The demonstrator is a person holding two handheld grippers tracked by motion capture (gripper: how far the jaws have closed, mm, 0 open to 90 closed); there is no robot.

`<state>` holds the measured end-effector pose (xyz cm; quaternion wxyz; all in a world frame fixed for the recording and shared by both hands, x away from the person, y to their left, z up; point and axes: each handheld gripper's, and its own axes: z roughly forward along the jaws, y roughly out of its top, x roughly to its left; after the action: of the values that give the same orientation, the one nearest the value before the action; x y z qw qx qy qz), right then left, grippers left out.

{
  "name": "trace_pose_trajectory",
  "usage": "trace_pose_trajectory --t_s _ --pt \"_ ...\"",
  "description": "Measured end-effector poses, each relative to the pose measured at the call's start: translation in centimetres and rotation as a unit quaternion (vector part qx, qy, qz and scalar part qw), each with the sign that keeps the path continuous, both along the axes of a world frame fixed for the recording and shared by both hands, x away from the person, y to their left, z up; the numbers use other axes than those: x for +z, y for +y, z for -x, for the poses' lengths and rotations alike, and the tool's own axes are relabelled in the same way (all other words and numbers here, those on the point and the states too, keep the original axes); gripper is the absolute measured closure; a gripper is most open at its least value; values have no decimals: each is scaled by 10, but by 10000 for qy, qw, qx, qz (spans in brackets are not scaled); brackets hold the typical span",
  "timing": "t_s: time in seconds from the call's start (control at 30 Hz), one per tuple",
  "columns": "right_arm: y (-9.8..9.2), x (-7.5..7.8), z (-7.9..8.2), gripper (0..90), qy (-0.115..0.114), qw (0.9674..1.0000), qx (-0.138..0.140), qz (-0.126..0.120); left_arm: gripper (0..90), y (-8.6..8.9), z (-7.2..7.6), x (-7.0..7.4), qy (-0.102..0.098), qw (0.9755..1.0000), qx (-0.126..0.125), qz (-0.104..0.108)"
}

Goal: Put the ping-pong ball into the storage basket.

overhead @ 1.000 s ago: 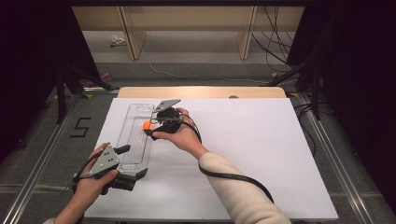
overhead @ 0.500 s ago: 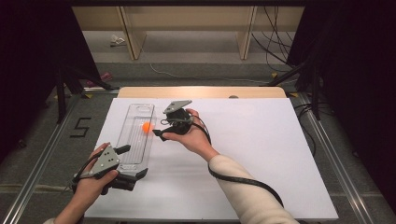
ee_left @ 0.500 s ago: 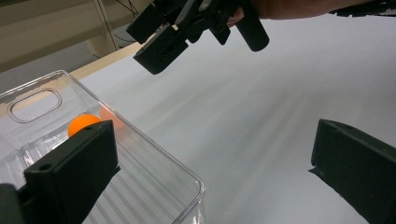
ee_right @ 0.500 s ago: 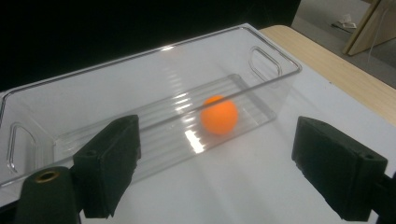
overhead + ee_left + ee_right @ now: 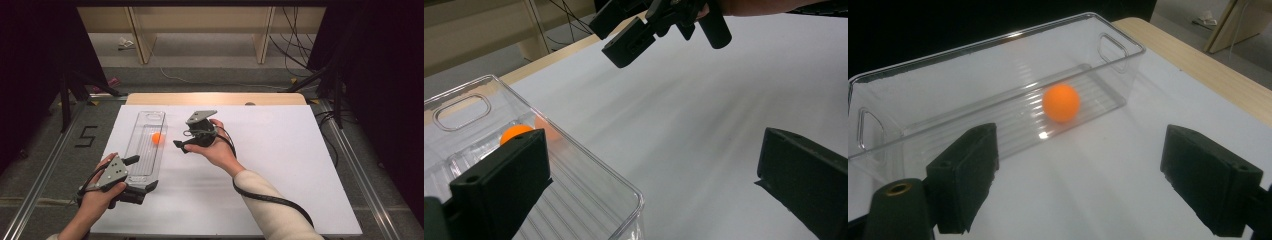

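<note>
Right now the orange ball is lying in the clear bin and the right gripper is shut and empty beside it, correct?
Not quite. The right gripper is empty beside the clear bin, but its jaws stand wide open, as the right gripper view shows. The orange ball does lie in the bin.

Lab; white-covered table (image 5: 280,165); metal rails (image 5: 367,185); loose cables (image 5: 292,50).

In the left gripper view a jaw hides part of the ball (image 5: 515,134); the bin (image 5: 589,165) is cut off at the bottom edge; the right gripper (image 5: 644,35) runs off the top.
</note>
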<state>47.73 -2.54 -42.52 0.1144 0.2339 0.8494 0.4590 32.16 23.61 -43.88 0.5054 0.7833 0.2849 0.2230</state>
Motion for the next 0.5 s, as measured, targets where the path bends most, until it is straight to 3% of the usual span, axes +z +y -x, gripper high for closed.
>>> trace_pose_trajectory --t_s 0.5 --pt "-17 -1 9 165 -6 10000 -61 -39 0 0 0 0 8 10000 12 16"
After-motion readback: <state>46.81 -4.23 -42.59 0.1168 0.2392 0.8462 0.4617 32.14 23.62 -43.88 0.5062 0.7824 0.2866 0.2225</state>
